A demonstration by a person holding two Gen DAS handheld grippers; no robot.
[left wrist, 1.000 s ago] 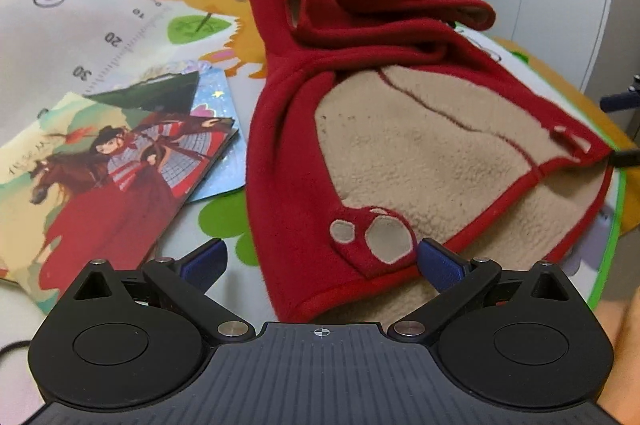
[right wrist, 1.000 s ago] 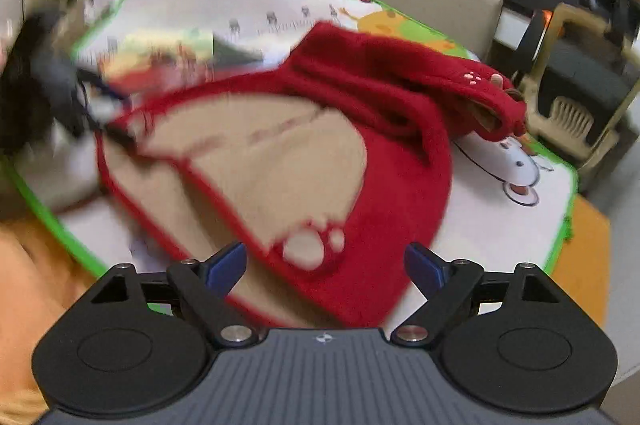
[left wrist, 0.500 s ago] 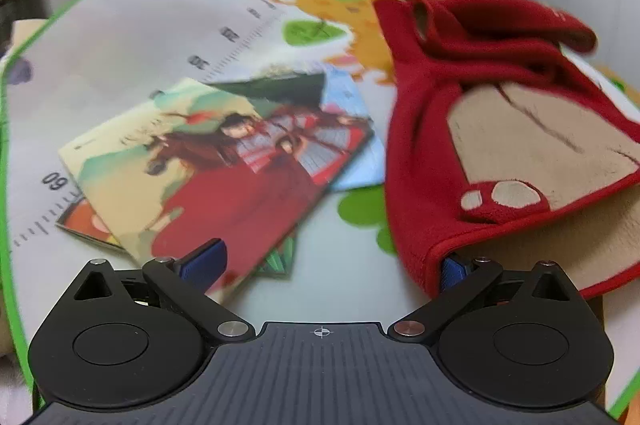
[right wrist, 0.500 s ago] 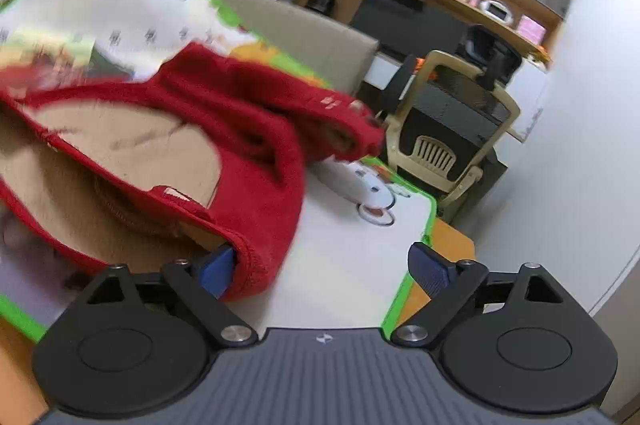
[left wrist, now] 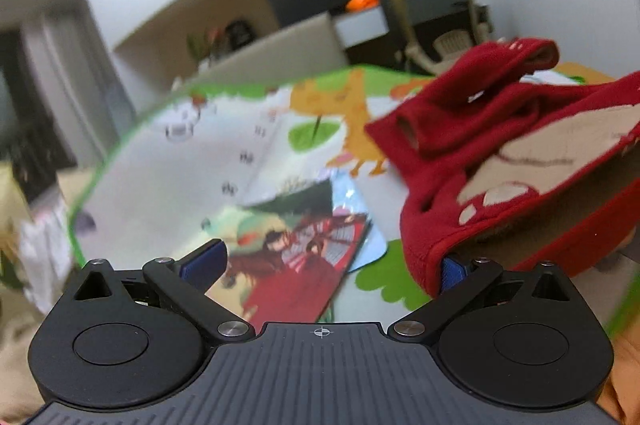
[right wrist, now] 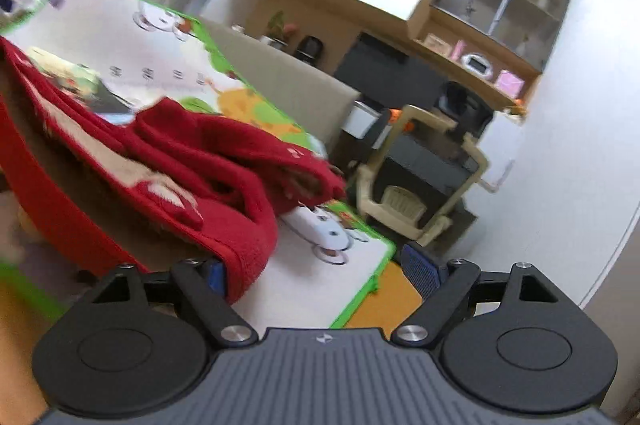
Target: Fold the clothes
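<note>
A small red fleece garment (left wrist: pixel 472 121) with a beige front panel and paw patches lies on a colourful play mat (left wrist: pixel 192 161). Its hem is lifted off the mat. My left gripper (left wrist: pixel 328 259) is wide open; its right finger (left wrist: pixel 450 267) sits inside the hem's left corner, its left finger (left wrist: pixel 204 257) is free. In the right wrist view the garment (right wrist: pixel 224 153) hangs at the left. My right gripper (right wrist: pixel 314 265) is also open, with its left finger (right wrist: pixel 216 271) hooked under the hem's right corner and its right finger (right wrist: pixel 416 265) bare.
An illustrated book (left wrist: pixel 304 257) and some cards lie on the mat left of the garment. The mat's green edge (right wrist: pixel 360 297) ends close in front of the right gripper, orange floor beyond. A beige plastic chair (right wrist: pixel 420 185) and a cabinet stand behind.
Both grippers have tilted up and risen, raising the garment's hem off the mat on one finger each. The views now show more of the room behind.
</note>
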